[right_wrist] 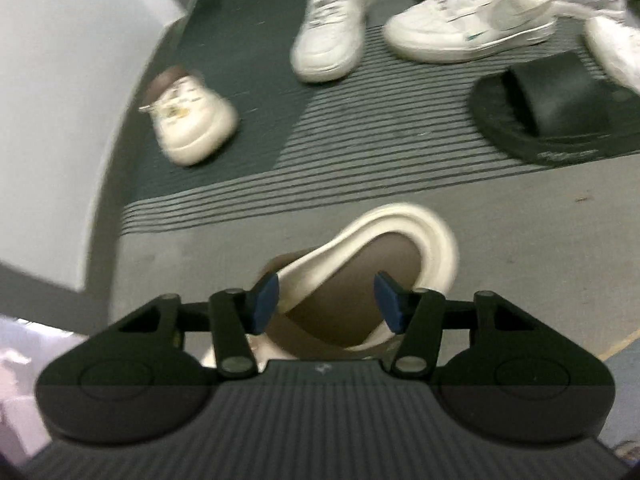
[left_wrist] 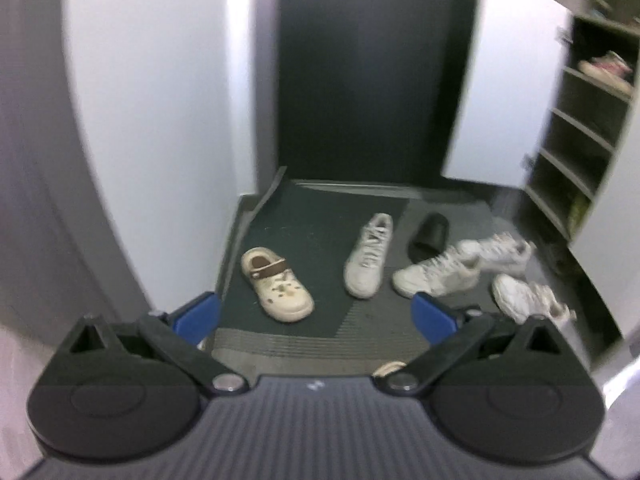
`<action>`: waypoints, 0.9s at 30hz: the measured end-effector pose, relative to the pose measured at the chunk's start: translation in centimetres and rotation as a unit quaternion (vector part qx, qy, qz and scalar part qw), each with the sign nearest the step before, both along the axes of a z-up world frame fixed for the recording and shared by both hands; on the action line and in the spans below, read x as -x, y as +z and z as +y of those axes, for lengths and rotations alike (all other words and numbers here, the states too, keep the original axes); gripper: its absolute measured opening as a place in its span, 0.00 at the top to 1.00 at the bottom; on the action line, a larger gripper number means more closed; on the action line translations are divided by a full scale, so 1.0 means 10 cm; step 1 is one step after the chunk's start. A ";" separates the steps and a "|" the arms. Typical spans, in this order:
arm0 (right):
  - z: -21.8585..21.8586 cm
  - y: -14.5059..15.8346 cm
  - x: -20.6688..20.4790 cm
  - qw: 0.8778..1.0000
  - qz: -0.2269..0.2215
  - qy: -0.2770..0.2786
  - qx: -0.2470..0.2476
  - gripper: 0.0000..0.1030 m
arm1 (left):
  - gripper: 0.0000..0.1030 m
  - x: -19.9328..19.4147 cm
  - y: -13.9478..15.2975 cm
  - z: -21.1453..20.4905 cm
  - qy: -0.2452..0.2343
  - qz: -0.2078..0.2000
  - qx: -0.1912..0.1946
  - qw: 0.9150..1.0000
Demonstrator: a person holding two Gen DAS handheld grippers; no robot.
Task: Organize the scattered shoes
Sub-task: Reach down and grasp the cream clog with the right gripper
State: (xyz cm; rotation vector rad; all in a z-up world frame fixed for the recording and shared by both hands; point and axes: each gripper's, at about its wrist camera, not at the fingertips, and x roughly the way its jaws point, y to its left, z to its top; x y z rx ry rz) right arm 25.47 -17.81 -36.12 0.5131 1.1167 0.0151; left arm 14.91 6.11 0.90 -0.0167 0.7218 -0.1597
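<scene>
Shoes scattered on floor mat [left_wrist: 304,340] | cream clog [right_wrist: 384,248] lies right before your right tongs [right_wrist: 326,300], heel end between the half-open jaws, nothing gripped | your left tongs [left_wrist: 316,314] wide open, empty, farther back | shelf [left_wrist: 580,140] at right edge.

Left gripper [left_wrist: 316,314] held high, angled down toward floor, jaws spread wide, nothing between pads. Right gripper [right_wrist: 326,300] low near floor, jaws parted, blue pads [right_wrist: 264,300] apart.
</scene>
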 end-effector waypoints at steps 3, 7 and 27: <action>0.21 -0.04 0.06 0.999 0.005 0.044 -0.010 0.46 | 0.00 -0.02 0.08 0.24 0.035 0.013 0.058 0.998; 0.35 0.01 0.08 0.995 -0.010 0.103 0.006 0.45 | 0.00 0.03 0.16 0.43 0.053 0.020 0.099 0.994; 0.60 0.38 0.19 0.934 -0.135 0.325 0.060 0.40 | 0.00 -0.15 0.11 0.48 0.026 0.056 0.140 0.988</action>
